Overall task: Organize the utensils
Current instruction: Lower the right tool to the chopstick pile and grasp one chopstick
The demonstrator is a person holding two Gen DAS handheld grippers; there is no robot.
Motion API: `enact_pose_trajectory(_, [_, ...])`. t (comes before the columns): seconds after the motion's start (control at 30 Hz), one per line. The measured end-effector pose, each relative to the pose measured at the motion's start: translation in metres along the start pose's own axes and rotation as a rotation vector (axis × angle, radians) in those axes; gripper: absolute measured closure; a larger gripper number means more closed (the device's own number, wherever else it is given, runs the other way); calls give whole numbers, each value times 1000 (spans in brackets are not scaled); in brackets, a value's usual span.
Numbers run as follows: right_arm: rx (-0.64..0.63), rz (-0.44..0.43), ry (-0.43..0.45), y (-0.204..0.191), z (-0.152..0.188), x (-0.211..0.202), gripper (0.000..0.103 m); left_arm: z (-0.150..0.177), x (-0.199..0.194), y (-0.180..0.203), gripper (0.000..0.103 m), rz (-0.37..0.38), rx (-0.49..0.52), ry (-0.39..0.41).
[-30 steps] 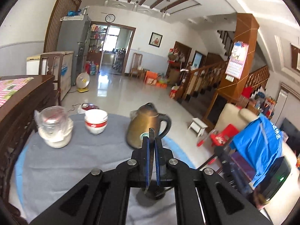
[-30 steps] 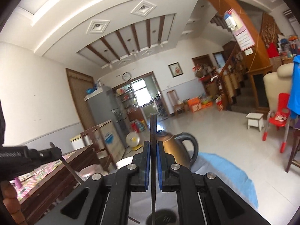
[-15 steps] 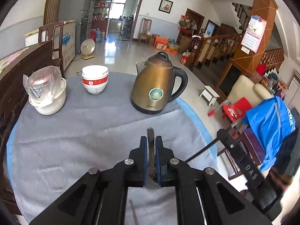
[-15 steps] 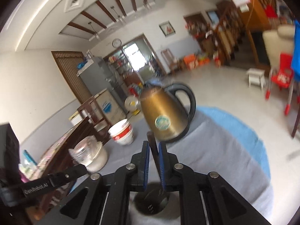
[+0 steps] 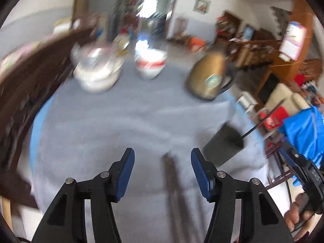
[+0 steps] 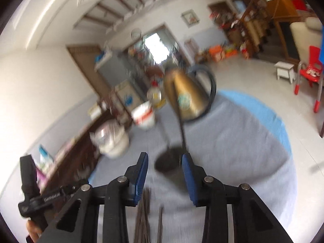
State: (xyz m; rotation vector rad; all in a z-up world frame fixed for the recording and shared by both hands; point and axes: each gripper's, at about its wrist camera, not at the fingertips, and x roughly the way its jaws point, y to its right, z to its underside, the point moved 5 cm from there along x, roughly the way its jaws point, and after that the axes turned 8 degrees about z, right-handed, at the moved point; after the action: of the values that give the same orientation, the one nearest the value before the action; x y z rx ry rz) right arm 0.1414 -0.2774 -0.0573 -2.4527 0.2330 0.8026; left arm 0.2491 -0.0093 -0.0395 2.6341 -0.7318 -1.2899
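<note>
The frames are motion-blurred. My left gripper [image 5: 162,154] hangs over the grey tablecloth [image 5: 113,125], its jaws opening with nothing between the blue pads. Dark thin utensils [image 5: 172,184] lie on the cloth just below it. To its right stands a black utensil holder [image 5: 222,145] with a thin dark stick [image 5: 261,121] leaning out. In the right wrist view my right gripper [image 6: 165,158] sits just above that holder [image 6: 168,161], jaws opening. The stick [image 6: 180,117] stands in the holder close to the right pad, not pinched. More dark utensils [image 6: 143,212] lie beneath.
A brass-coloured kettle [image 5: 208,81] stands at the back right of the table. A red-and-white bowl stack [image 5: 150,64] and a white pot with a bagged lid [image 5: 97,75] stand at the back left. A dark wooden cabinet [image 5: 30,93] borders the left side. A hand [image 5: 299,220] holds the right gripper.
Both grippers have dropped and tipped down toward the table. Each was shut on a thin dark utensil; both now stand apart with nothing pinched, and a stick stands in the holder.
</note>
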Motion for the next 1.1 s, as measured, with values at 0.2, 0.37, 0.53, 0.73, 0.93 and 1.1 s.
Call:
enact_pose_trajectory(0.2, [-97,17,-280,-23,64,56,81,45,32,-43,45,6,-140,-163])
enact_pose_trajectory(0.37, [-107,45,-434,-25,99,104,83,58,48,-44,56,74,-154,-233])
enact_pose_trajectory(0.53, [-133,89,-499,-29,110,136,83,59,53,-44,73,128,-176,-255])
enact_pose_trajectory(0.73, [-168,120,-524,-36,118,160,83,53,60,-38,82,181,-185,-279])
enact_pose_trajectory(0.93, [-185,120,-488,-31,114,151,95,44,84,-22,82,237,-204,-353])
enact_pose_trajectory(1.1, [-128,81,-443,-16,99,126,96,36,109,-11,82,250,-241,-401])
